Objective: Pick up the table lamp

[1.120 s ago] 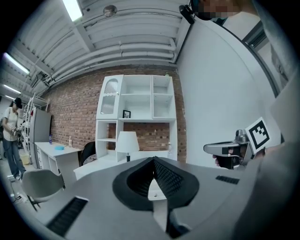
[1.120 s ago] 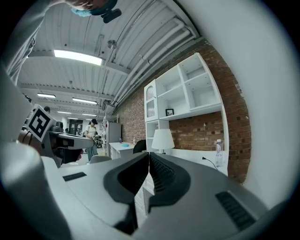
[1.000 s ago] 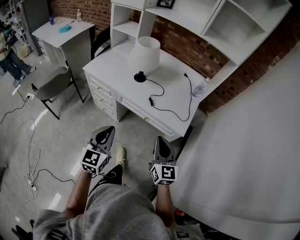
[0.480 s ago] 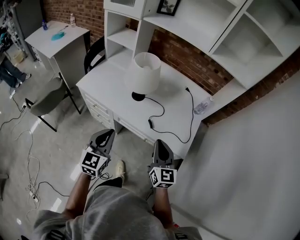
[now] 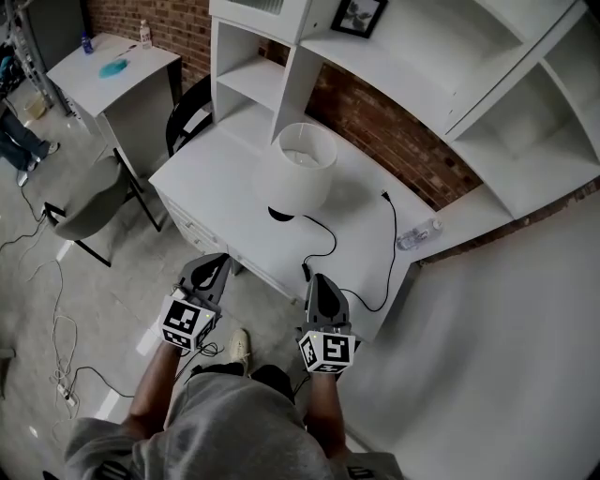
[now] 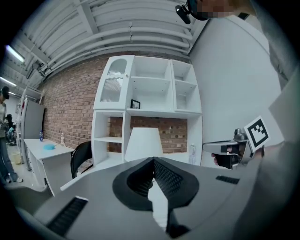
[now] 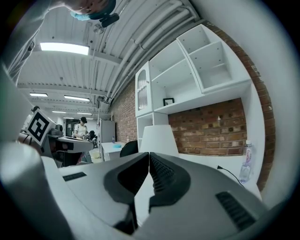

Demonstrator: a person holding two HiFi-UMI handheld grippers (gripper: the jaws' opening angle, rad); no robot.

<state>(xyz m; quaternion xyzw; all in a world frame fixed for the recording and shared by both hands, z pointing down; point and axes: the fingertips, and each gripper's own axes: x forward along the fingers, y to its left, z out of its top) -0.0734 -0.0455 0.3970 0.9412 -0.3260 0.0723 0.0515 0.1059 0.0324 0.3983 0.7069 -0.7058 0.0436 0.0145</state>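
Standing close to the white desk (image 5: 202, 183), a person holds two tongs out over its front edge. The left gripper (image 5: 217, 265) has its jaws pressed together with nothing in them. The table lamp (image 5: 302, 169) sits upright near the middle of the desk, apart from both tongs. The right gripper (image 5: 319, 281) is pressed together and empty too. So nothing is done yet: reaching, grabbing and lifting are all left. Up on the shelves (image 5: 422, 56), one box holds a picture frame (image 5: 354, 14); the others look empty. A water bottle (image 5: 419, 232) is at the desk's right edge.
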